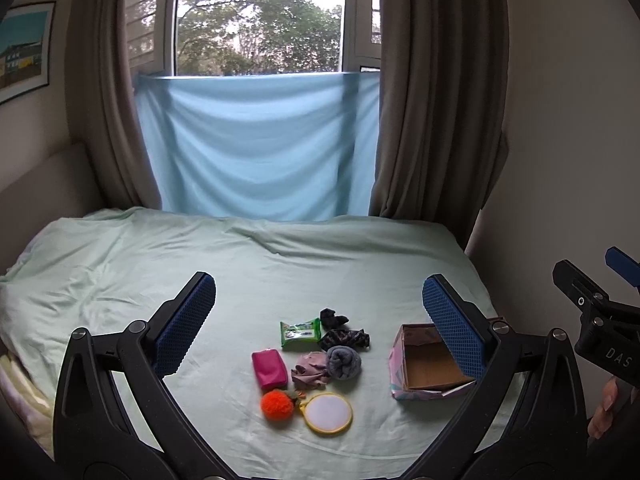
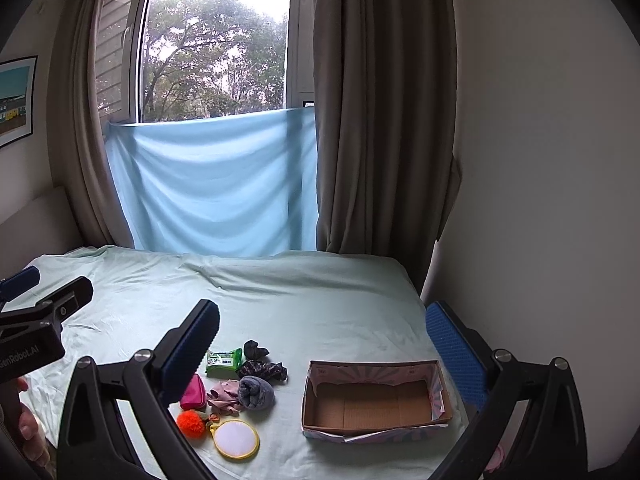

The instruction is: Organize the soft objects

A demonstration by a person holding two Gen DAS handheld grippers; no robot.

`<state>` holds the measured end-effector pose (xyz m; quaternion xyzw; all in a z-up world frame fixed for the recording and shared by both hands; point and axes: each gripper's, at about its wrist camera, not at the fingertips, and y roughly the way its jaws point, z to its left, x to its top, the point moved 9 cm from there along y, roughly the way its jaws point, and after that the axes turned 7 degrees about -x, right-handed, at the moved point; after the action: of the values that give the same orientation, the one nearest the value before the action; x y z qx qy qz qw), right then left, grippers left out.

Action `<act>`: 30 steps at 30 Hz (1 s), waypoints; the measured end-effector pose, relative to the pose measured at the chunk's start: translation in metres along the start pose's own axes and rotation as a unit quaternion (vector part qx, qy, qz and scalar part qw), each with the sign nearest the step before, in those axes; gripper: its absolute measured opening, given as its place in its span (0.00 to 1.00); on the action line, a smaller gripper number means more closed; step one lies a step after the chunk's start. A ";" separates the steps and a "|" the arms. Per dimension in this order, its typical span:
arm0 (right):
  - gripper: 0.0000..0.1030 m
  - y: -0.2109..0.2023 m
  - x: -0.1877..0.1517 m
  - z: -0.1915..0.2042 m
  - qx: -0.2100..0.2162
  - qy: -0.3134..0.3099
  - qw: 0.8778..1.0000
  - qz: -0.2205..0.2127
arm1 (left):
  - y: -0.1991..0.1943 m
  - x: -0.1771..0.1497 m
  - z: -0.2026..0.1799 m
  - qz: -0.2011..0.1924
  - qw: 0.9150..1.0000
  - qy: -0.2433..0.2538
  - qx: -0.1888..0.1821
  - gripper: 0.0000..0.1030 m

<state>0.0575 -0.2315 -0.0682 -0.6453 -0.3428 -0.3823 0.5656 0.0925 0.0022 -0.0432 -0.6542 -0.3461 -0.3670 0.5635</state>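
Both my claws, left (image 1: 319, 312) & right (image 2: 322, 340), hang w/ jaws wide apart, nothing in them, above the bed (image 1: 120, 264). Soft stuff sits in a cluster mid-bed: grey rolled sock (image 1: 343, 362), pink cloth (image 1: 310, 372), orange pompom (image 1: 276, 405). Cardboard box (image 2: 376, 404) just right of them, apart.

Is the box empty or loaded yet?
Empty: the box shows only bare cardboard floor in the right wrist view.

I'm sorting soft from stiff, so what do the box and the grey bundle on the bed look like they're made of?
The box looks like cardboard: brown corrugated matte inside, printed paper outside, torn edges. The grey bundle looks like fuzzy knit or fleece fabric, rolled up, possibly a sock.
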 end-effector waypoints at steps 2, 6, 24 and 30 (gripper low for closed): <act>1.00 0.001 0.002 0.000 -0.002 0.000 1.000 -0.001 | 0.001 0.000 -0.001 -0.001 1.000 0.000 -0.002 1.00; 1.00 0.003 0.004 0.003 -0.005 0.000 1.000 -0.002 | 0.003 0.000 -0.001 -0.002 1.000 -0.001 -0.005 1.00; 1.00 0.006 0.012 0.007 -0.014 0.001 1.000 -0.001 | 0.007 0.006 0.000 -0.002 1.000 0.003 -0.009 1.00; 1.00 0.003 0.012 0.008 -0.008 0.006 1.000 -0.002 | 0.006 0.005 -0.001 -0.003 1.000 0.003 -0.009 1.00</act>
<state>0.0669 -0.2237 -0.0594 -0.6465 -0.3378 -0.3901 0.5620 0.1002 0.0011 -0.0415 -0.6573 -0.3432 -0.3733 0.5575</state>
